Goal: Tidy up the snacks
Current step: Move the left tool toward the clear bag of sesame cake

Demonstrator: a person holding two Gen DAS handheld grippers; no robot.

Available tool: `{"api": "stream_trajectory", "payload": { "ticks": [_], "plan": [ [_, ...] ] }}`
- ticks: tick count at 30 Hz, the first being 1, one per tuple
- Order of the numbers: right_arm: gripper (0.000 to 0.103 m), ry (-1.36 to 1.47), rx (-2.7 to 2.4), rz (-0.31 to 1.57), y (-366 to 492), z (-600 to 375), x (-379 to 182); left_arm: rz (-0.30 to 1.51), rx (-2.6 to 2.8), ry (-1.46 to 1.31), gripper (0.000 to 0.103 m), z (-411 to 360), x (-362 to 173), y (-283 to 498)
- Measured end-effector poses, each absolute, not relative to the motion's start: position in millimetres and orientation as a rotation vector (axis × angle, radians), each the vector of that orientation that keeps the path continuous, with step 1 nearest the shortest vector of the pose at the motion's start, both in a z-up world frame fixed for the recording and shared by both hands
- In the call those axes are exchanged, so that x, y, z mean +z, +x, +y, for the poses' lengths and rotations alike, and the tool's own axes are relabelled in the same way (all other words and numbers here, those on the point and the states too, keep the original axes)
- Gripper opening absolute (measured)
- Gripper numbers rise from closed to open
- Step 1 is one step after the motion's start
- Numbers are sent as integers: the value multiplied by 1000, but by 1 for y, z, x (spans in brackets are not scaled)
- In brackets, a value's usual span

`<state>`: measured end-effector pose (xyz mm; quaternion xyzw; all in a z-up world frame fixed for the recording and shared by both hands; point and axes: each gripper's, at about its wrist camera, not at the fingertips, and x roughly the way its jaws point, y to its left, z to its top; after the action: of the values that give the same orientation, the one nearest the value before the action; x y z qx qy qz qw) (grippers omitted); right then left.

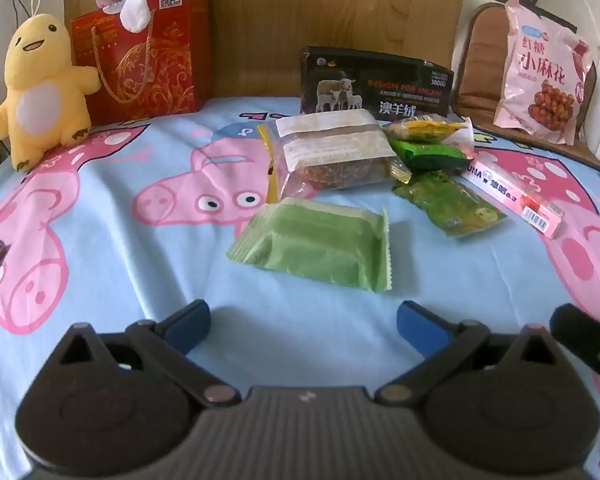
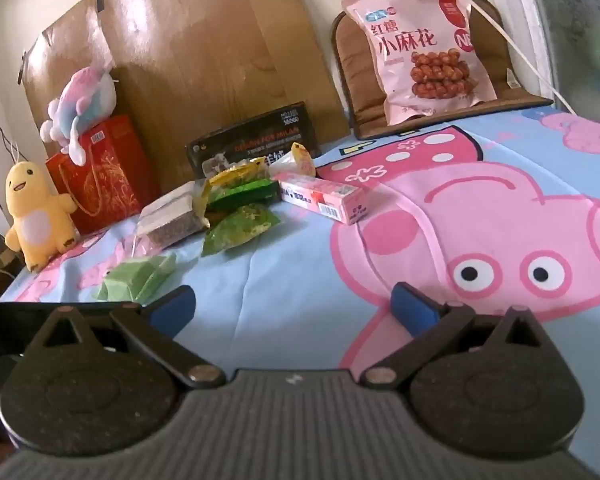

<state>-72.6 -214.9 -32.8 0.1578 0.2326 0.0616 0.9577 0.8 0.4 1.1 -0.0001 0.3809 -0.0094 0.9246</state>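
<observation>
Grippers: the left hand-held gripper (image 1: 303, 320) and the right hand-held gripper (image 2: 294, 307) both have their jaws spread wide, with nothing between them.
Pose, left: low over the bed sheet (image 1: 112, 280), fingers pointing toward the snack cluster; the pale green packet (image 1: 312, 246) lies just ahead of the blue fingertips (image 1: 190, 325), not touching them.
Pose, right: low over the sheet beside the left unit, fingers pointing across bare sheet; the cluster sits to its left and further away.
Snack location: loose on the sheet near the headboard end, in one untidy group.
Group contents: pale green packet at the front; clear zip bag (image 1: 332, 154) behind it; dark green packet (image 1: 430, 154) and yellow packet (image 1: 424, 126) overlapping beside the bag; mottled green packet (image 1: 448, 202); pink carton (image 1: 512, 196) at the right edge.
Separate item: large pink snack bag (image 1: 544, 72) propped upright on the brown cushion (image 1: 476, 92), well apart from the group.
Progress: judged as at or near the start; no snack is held, and no sorted row or container is evident.
Remaining: judged as nearly all of the sorting; the pale green packet is the nearest candidate for the left unit.
Surroundings: yellow plush toy (image 1: 40, 88), red gift bag (image 1: 140, 60) and black box (image 1: 376, 84) stand behind the snacks.
</observation>
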Motion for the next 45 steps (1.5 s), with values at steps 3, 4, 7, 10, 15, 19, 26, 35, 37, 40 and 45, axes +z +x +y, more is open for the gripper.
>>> {"api": "stream_trajectory", "payload": {
  "ticks": [3,4,7,10,15,19,26,35,37,40,45],
  "plan": [
    [103,286,115,480,-73,-208,-33,779,-25,-16,103,-1,2,1],
    [103,304,122,474,-73,-210,-31,779,-28,-22,103,-2,2,1],
    [103,339,138,463,-73,-218,-35,763,-49,-34,103,7,4,-1],
    [103,300,157,472,-74,-217,-33,720,-112,-70,103,21,0,-11],
    [103,255,199,484,-74,-212,-30,644,-209,-118,103,44,-3,-36],
    [96,206,265,486,-70,-202,-25,607,-199,-131,103,61,9,-40],
    [66,100,414,511,-53,-174,-10,563,-226,-254,75,107,37,-19],
    [54,-5,542,523,-24,-137,6,602,-335,-342,60,113,46,29],
    [54,20,544,518,-9,-141,16,629,-364,-378,60,111,43,47],
    [54,79,535,550,25,-145,22,697,-377,-444,62,109,34,79],
    [55,161,511,660,76,-149,10,801,-410,-532,57,104,10,115]
  ]
}}
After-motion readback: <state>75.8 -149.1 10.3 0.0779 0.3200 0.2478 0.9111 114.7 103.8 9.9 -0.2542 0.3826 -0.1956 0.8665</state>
